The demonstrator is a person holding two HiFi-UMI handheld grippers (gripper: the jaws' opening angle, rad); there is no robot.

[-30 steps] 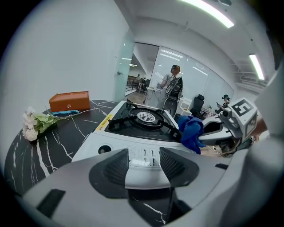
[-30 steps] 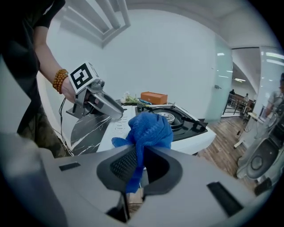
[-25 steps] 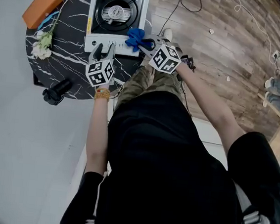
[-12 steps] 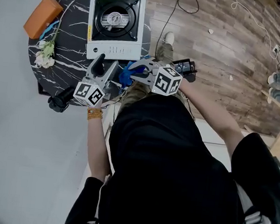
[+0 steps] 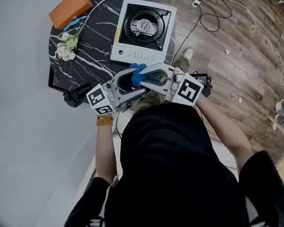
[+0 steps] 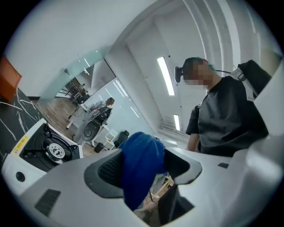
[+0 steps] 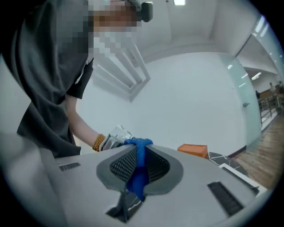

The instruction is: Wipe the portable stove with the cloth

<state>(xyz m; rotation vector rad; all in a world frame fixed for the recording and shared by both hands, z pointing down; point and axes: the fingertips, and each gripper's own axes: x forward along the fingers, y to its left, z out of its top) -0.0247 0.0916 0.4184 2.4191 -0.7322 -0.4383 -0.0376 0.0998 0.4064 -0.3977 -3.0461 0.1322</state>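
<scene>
Cloth [image 5: 137, 70]: blue, bunched, up in the air betw. the two grippers. In head view it shows just below the stove's front edge, not touching it.

R gripper [image 7: 140, 166]: jaws together, clamped on a thin fold of cloth. A short tuft sticks out past the tips and more hangs below the pads.

L gripper [image 6: 144, 170]: jaws wide apart, have just been opening. The cloth wad stands betw. them and lies against one pad. Looks loose, no squeeze, so I read it as not gripped on this side.

Stove [image 5: 143, 29]: sits on the black marble table [image 5: 96, 45], burner up, knob panel toward the person. Nothing on it or touching it.

Handling, my read:
- Cloth is soft, light and limp. It will drape and fold, and can't be pushed edge-on.
- R's hold is on a narrow pinch, prob. secure enough. The part free to wipe with is the wad hanging under the jaws, so that part needs to meet the stove.
- A better hold would be deeper in the bunch, w/ a fat pad of cloth left past the tips.
- Stove is rigid sheet metal, prob. light, and may skate on smooth marble when rubbed. L is free to steady it at a side edge.
- Pan supports round the burner are likely to snag the cloth. The flat rim and front panel should be easier.
</scene>
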